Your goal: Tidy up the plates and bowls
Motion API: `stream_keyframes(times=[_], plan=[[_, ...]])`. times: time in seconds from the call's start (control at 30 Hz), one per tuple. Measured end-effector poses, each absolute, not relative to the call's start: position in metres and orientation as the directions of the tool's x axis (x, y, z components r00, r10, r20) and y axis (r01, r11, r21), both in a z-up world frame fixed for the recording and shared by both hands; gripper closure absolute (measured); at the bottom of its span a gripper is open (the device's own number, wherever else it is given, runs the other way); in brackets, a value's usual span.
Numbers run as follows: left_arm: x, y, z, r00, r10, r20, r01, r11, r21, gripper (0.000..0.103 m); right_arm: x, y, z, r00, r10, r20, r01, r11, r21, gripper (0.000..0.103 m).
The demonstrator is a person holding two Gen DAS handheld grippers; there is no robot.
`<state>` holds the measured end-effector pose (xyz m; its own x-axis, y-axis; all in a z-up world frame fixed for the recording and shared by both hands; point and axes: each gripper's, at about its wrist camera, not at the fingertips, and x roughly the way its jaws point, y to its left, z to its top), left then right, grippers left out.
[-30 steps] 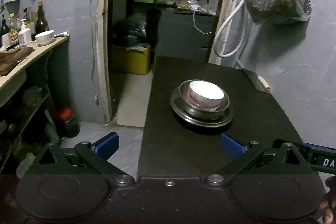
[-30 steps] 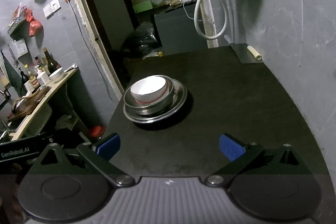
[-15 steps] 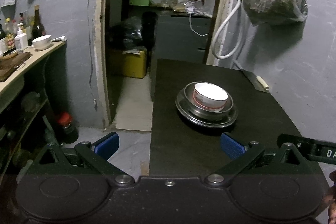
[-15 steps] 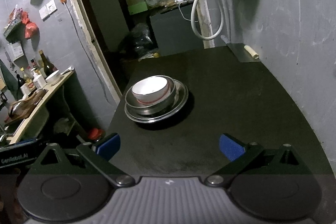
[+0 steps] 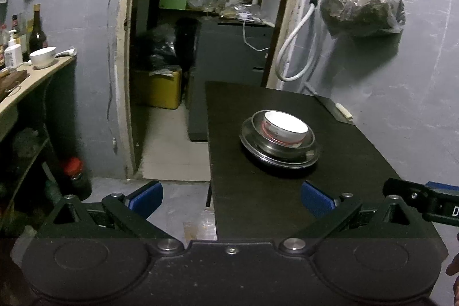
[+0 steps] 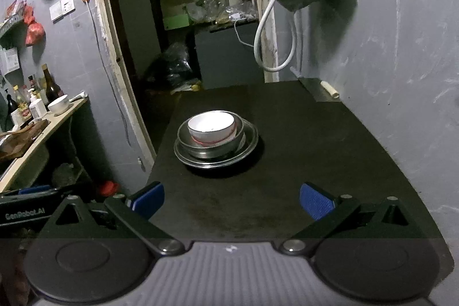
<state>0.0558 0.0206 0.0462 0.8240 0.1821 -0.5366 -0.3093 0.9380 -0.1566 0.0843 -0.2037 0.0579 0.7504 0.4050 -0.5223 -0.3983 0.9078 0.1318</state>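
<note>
White bowl nested in steel bowl on plate, mid-table. Both my grippers, left and right, hang near, spread wide and empty; stacking looks finished.

A filled plastic bag is hanging on the wall, ahead and right; a white hose is looping beside it. Bottles are standing on a shelf, far left.
</note>
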Motion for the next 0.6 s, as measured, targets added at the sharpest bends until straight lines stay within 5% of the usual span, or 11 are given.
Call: stream_keyframes(times=[0.6], plan=[[0.023, 0.016, 0.04, 0.843, 0.124, -0.524, -0.234, 0.961, -0.149, 0.001, 0.034, -0.225, 0.055, 0.804, 0.35, -0.481, -0.303, 0.937, 0.176, 0.0]])
